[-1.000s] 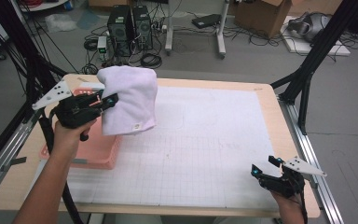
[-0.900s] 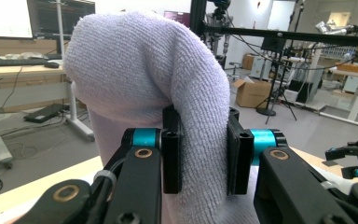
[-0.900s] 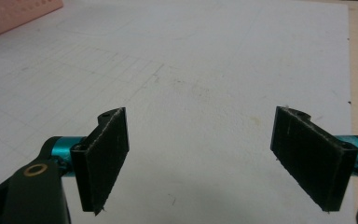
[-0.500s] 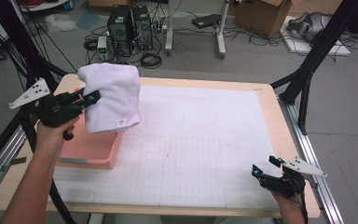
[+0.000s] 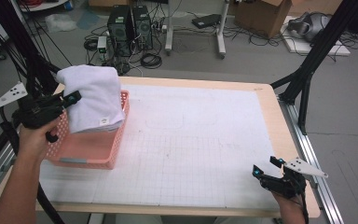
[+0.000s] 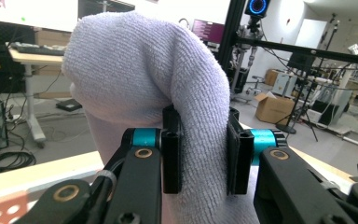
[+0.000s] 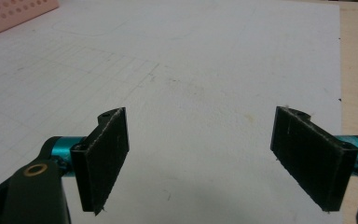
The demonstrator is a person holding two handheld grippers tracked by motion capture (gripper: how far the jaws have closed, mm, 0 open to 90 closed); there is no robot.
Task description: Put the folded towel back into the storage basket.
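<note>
A folded white towel (image 5: 93,98) hangs over the pink perforated basket (image 5: 86,156) at the table's left, its lower end down inside it. My left gripper (image 5: 70,99) is shut on the towel's left side; in the left gripper view the pads (image 6: 172,154) squeeze a thick fold of the towel (image 6: 144,79). My right gripper (image 5: 266,166) rests at the table's front right corner, open; in the right gripper view its gripper (image 7: 214,158) has wide-apart pads (image 7: 105,154) with only white mat between them.
A white gridded mat (image 5: 191,140) covers the wooden table (image 5: 265,93). Black frame legs (image 5: 307,65) stand at the right edge. Computer towers (image 5: 130,25), cables and a cardboard box (image 5: 265,14) lie on the floor beyond. A corner of the basket (image 7: 14,14) is far off.
My left gripper carried the towel leftward and lower, from the basket's right side to over its middle. The right gripper stayed still.
</note>
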